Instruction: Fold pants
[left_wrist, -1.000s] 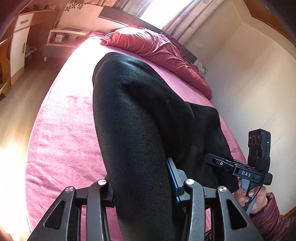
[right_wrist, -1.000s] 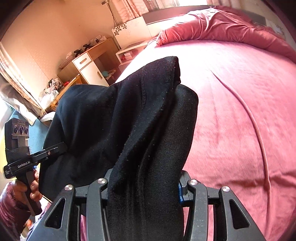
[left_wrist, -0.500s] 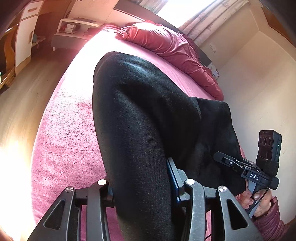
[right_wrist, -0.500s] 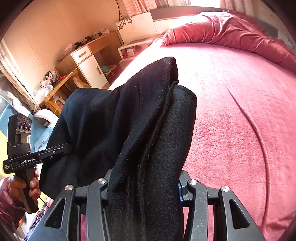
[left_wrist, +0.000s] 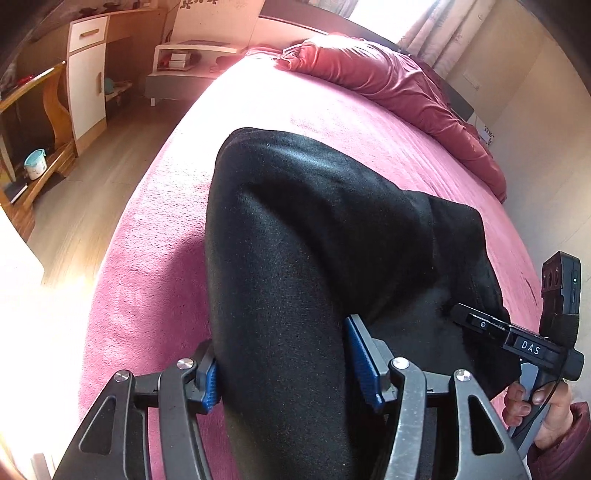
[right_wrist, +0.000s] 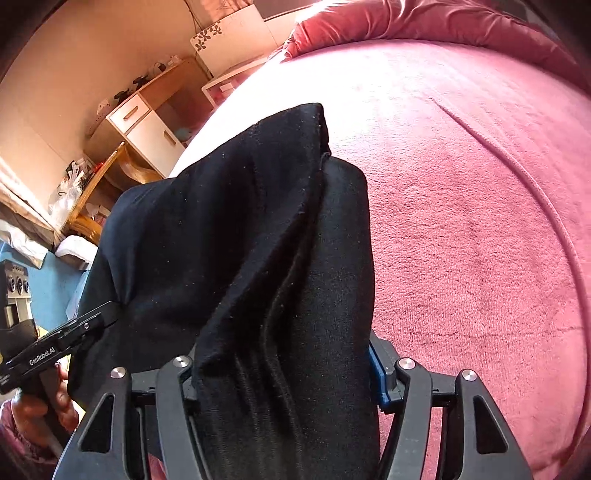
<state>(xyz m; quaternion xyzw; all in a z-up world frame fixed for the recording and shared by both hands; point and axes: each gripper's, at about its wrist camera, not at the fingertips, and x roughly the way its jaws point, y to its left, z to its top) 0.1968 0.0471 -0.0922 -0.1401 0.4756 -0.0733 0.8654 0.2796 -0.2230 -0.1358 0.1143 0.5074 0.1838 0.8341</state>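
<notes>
1. Pants (left_wrist: 295, 240): black knit fabric, bunched and draped, held above a pink bed cover (left_wrist: 147, 258); in the left wrist view the cloth runs from 6 o'clock up toward 12 o'clock, with a second fold trailing off to 3 o'clock.
2. Left gripper (left_wrist: 286, 369): blue-padded fingers (left_wrist: 360, 354) pressed against either side of a thick roll of the pants, clamped on it.
3. Right gripper (right_wrist: 284, 373): fingers closed on a layered, seamed edge of the pants (right_wrist: 258, 240); the fabric fills the gap between them and rises toward 12 o'clock.
4. Right gripper, seen from the left wrist view (left_wrist: 517, 343): at 4 o'clock, its tip buried in the pants' far fold, handle in a hand (left_wrist: 543, 413).
5. Bed cover, right wrist view (right_wrist: 461, 221): pink, fleecy, spreading from 1 to 5 o'clock.
6. Red duvet (left_wrist: 388, 81): heaped at 1 o'clock along the bed head.
7. Wooden desk with white cabinet (left_wrist: 86, 81): at 10 o'clock, beside the bed.
</notes>
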